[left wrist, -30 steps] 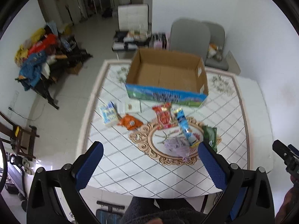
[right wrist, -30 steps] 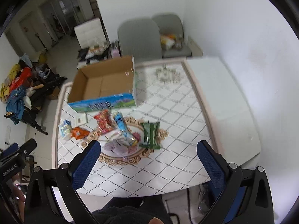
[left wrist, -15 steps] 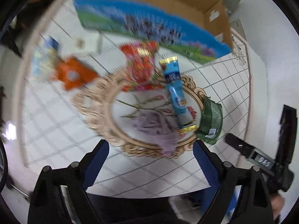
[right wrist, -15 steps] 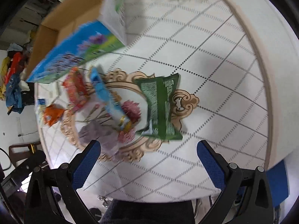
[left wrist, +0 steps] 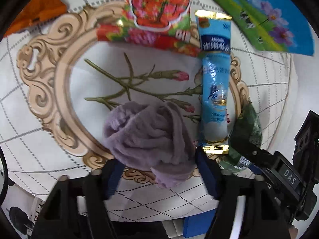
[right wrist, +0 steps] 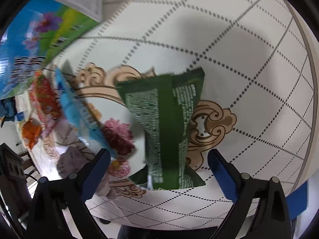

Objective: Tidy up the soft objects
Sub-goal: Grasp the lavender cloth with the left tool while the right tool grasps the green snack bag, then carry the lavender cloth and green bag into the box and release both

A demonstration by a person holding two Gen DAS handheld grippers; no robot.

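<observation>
A crumpled purple cloth [left wrist: 148, 137] lies on the patterned table, its near end between the open fingers of my left gripper [left wrist: 159, 171]. Beside it lie a blue packet [left wrist: 215, 83] and a red snack bag [left wrist: 159, 14]. A green packet [right wrist: 167, 127] lies flat in the right wrist view, its near end between the open fingers of my right gripper [right wrist: 159, 167]. The green packet [left wrist: 247, 133] also shows in the left wrist view, with the right gripper's black body over it. The purple cloth [right wrist: 77, 159] shows at the left of the right wrist view.
The cardboard box with a blue and green printed side [left wrist: 259, 20] stands behind the packets. An orange packet [left wrist: 37, 14] lies at the far left. The table's front edge [right wrist: 179, 215] runs just under both grippers.
Both grippers have come down from high above the table to just over it. The left one now straddles the purple cloth, the right one the green packet.
</observation>
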